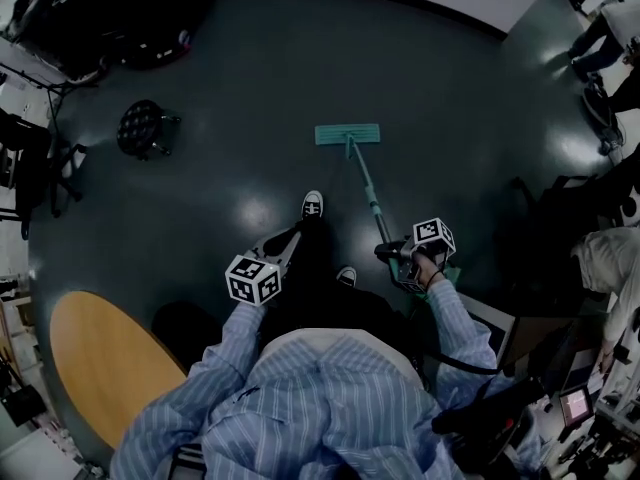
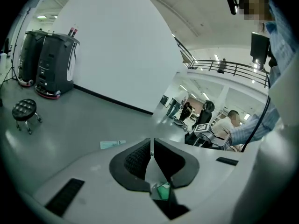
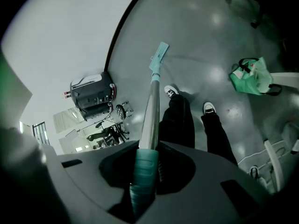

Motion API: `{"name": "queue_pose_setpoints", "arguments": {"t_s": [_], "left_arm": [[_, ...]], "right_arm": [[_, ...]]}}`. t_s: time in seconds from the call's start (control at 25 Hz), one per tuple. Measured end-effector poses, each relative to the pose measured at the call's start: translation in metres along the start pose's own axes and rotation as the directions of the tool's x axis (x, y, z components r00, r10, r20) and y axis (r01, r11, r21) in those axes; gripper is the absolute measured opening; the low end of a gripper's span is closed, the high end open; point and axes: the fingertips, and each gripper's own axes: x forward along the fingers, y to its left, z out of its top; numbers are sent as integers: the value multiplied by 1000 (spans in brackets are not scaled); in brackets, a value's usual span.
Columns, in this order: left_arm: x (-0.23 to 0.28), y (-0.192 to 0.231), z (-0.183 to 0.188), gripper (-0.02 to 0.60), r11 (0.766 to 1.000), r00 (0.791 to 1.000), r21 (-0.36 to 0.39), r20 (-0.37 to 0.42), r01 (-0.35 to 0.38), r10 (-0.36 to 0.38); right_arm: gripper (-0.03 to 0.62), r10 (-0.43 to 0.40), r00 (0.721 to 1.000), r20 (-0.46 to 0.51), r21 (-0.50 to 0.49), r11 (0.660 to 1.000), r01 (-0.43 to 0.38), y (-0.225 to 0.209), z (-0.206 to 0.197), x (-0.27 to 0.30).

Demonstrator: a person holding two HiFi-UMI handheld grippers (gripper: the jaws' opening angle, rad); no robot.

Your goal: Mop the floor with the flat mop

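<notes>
The person's 2 striped sleeves [image 1: 300, 408] fill the near edge of the head view, each reaching out to 1 tool. The left tool [image 1: 290, 240] hangs over the dark trousers, left of the mop. Its jaws are pressed together with nothing between them, and it touches no part of the mop. The right tool [image 1: 397, 255] is clamped on the teal grip [image 3: 144, 171] at the near end of the flat mop's handle [image 1: 365, 183], with a jaw on each side of the grip.

A round wooden desk [image 1: 95, 358] sits at the near left. In the right gripper view, a green bag [image 3: 250, 76] lies on the floor [image 1: 250, 78] to the right of the feet.

From the right tool the handle slopes down and away, leaning slightly left. 1 white-toed shoe [image 1: 346, 277] stands between the 2 tools, and the other shoe [image 1: 312, 205] is planted farther out, just left of the handle.

Beyond both shoes, well ahead of the right tool, the teal mop head [image 1: 348, 134] lies flat on the dark, glossy floor, with its long side across the line of the handle.

Farther off to the left stands a small black stool [image 1: 142, 126]. Past the stool, a tall black machine [image 2: 51, 62] stands against the white wall [image 2: 121, 45].
</notes>
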Motion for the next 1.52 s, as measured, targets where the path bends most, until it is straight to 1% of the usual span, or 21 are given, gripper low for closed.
{"name": "queue_pose_setpoints", "arguments": {"t_s": [0.16, 0.28, 0.56, 0.76, 0.92, 1.04, 1.16, 1.24, 1.52], "left_arm": [[-15, -27, -30, 23, 1000, 1000, -5, 12, -5, 5], [-24, -39, -44, 23, 1000, 1000, 5, 12, -1, 1], [-28, -70, -54, 23, 998, 1000, 56, 12, 11, -11], [-27, -79, -52, 23, 994, 1000, 105, 0, 15, -16], [-26, -85, -53, 23, 992, 1000, 123, -9, 14, -13], [-25, -87, -55, 23, 992, 1000, 126, -12, 12, -11], [-20, -90, -57, 23, 992, 1000, 129, -19, 11, -9], [-17, -93, -56, 23, 991, 1000, 132, -21, 10, -7], [-8, -95, -51, 23, 990, 999, 137, -38, 11, -6]], "right_arm": [[77, -12, 1000, -21, -11, 1000, 12, -49, -44, -21], [77, -38, 998, -40, -26, 999, 37, -77, -72, -36], [77, -162, 983, -90, -111, 982, 151, -135, -117, -83], [77, -241, 963, -117, -160, 962, 221, -156, -138, -108], [77, -287, 949, -132, -193, 946, 260, -173, -152, -125], [77, -353, 926, -133, -246, 917, 314, -189, -155, -130], [77, -449, 883, -134, -339, 858, 385, -201, -156, -132], [77, -495, 859, -133, -386, 824, 415, -203, -157, -133], [77, -549, 829, -112, -430, 778, 457, -195, -139, -135]]}}
